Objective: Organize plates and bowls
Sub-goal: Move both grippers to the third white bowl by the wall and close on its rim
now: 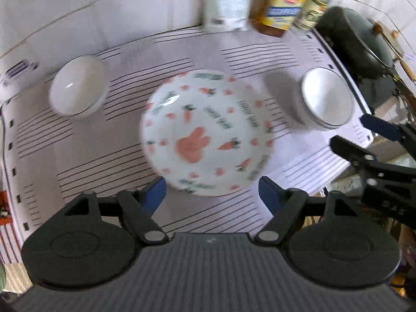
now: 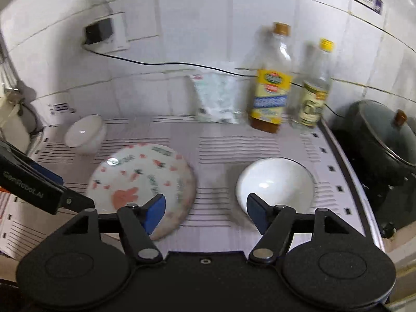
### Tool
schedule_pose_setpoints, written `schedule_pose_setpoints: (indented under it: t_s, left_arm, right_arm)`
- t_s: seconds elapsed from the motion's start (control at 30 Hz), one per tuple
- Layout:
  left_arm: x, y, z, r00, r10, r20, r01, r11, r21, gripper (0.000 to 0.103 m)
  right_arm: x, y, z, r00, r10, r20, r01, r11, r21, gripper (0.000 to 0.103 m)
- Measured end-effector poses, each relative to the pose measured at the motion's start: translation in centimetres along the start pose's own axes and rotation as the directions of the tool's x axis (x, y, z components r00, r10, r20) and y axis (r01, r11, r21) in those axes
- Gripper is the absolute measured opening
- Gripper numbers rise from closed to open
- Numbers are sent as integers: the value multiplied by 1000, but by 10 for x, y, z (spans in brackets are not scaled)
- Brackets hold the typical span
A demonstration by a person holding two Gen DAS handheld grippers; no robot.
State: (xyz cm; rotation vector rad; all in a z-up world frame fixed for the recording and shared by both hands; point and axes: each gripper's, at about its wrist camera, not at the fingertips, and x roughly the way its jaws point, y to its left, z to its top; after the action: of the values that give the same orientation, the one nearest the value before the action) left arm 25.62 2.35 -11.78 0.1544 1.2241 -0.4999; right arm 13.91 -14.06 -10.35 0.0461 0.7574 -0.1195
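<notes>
Nothing is gripped yet, so the sorting looks to be at its start, with both grippers hovering over the dishes. The left gripper (image 1: 212, 191) hangs just short of the near rim of the carrot plate (image 1: 208, 132), jaws spread wide and empty. The right gripper (image 2: 205, 210) is likewise wide open and empty, its right finger in front of the near rim of the right bowl (image 2: 275, 184). A 2nd white bowl, the left bowl (image 1: 78, 88), sits well apart at the far left of the desk (image 1: 78, 156).

By the look of it, the next move is a rim grasp: one finger inside and one outside the edge of a bowl or the plate, then a lift to stack the 2 bowls together. The glazed rims look slippery, so a square, firm pinch seems wise.

The desk wears a white cloth with thin dark stripes. Along the tiled wall (image 2: 195, 26) stand a bag (image 2: 218, 98) and 2 bottles, a yellow-label bottle (image 2: 273, 83) and a smaller bottle (image 2: 314, 91). A dark lidded pot (image 2: 382, 140) sits to the right, and a plug (image 2: 100, 30) with its cable hangs on the wall
</notes>
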Motion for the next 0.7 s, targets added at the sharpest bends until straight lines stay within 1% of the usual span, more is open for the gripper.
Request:
schedule_pose_setpoints:
  t_s: [0.13,0.2,0.3,0.37,0.43,0.47,0.53,0.6,0.63,0.7]
  left_arm:
    - [-3,47,-6,1000,5,23,-3,998,-66,86]
    - [-6,71,-7,999,16,39,-12,995,-97,87]
    - [-10,105,-8,996,38,77,-28,991,-127,90]
    - [-10,127,-7,995,55,85,-43,990,-132,90]
    - [-7,147,-4,992,87,96,-75,990,-120,90]
    - [-5,158,-4,989,102,109,-87,988,-131,90]
    - [-1,175,-2,988,95,126,-75,985,-156,90]
    - [3,190,1,983,97,154,-69,982,-176,90]
    - [6,194,3,979,104,173,-73,981,-178,89]
    - [11,203,8,970,119,210,-82,981,-174,89]
  right_arm:
    - [5,32,12,996,78,34,-78,997,-18,74]
    - [13,52,21,992,116,45,-113,992,-59,74]
    - [22,82,30,981,166,100,-152,979,-133,74]
    - [32,101,35,972,194,135,-169,969,-179,75]
    - [43,119,41,970,197,141,-165,963,-212,77]
    - [50,127,44,971,198,138,-163,960,-227,79]
    - [62,141,49,965,213,151,-174,957,-234,94]
    - [73,149,51,955,223,193,-179,959,-222,94]
    - [80,153,53,953,226,201,-182,960,-215,94]
    - [98,159,58,958,224,182,-188,962,-197,94]
